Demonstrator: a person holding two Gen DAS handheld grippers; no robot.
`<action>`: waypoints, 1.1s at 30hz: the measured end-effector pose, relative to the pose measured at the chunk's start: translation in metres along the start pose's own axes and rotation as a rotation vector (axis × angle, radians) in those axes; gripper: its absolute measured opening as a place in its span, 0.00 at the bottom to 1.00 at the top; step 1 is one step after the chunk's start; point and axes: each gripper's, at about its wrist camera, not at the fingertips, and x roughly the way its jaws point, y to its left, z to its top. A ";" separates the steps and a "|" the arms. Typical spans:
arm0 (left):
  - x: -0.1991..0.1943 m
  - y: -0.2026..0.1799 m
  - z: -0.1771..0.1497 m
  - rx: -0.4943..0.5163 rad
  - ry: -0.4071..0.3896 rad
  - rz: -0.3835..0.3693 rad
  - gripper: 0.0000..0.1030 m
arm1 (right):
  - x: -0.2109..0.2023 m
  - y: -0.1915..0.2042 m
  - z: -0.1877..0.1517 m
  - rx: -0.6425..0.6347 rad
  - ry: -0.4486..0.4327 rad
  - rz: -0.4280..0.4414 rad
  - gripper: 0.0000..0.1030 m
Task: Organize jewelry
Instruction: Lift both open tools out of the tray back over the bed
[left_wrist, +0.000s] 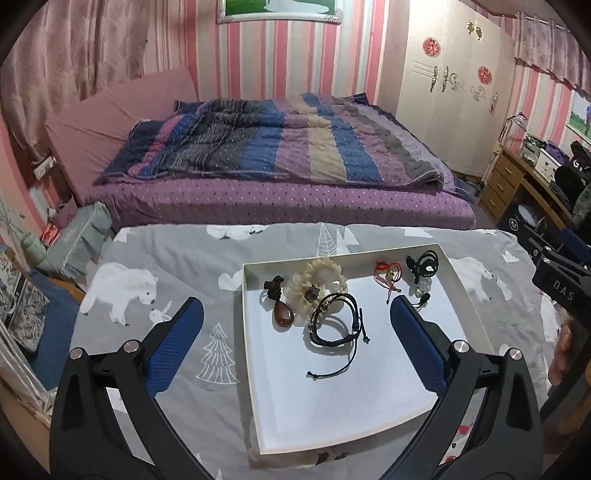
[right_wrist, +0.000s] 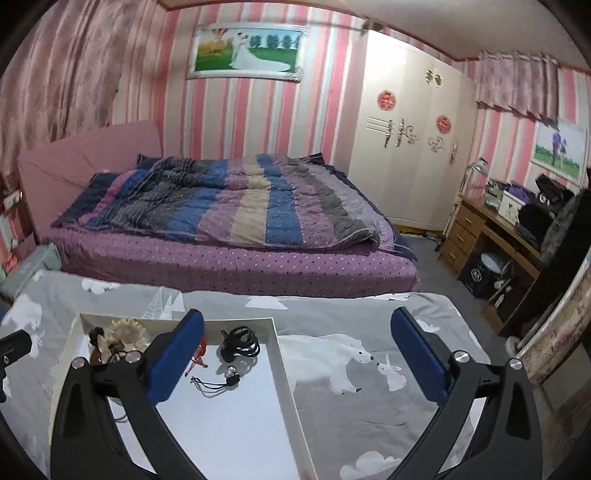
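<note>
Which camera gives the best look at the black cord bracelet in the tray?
The left wrist view: the black cord bracelet lies unobstructed between the open fingers, inside the white tray. In the right wrist view that gripper's own left finger hides that part of the tray.

Both tools hover level, jaws spread wide and empty — left tool (left_wrist: 295, 328), right tool (right_wrist: 295, 338).

Left gripper (left_wrist: 295, 332) and right gripper (right_wrist: 297, 343): black curved frames with silver round screws carried blue textured fingers (left_wrist: 176, 347); one black body bore white "DAS" lettering.
</note>
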 end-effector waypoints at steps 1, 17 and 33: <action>-0.002 0.000 0.001 0.002 -0.003 -0.003 0.97 | -0.001 -0.002 0.001 0.004 0.010 0.023 0.98; 0.002 -0.001 0.000 -0.002 0.017 0.016 0.97 | -0.007 -0.023 0.002 0.135 0.047 0.091 0.98; 0.020 -0.006 -0.006 0.014 0.067 0.064 0.97 | 0.020 -0.014 -0.008 0.099 0.121 0.044 0.98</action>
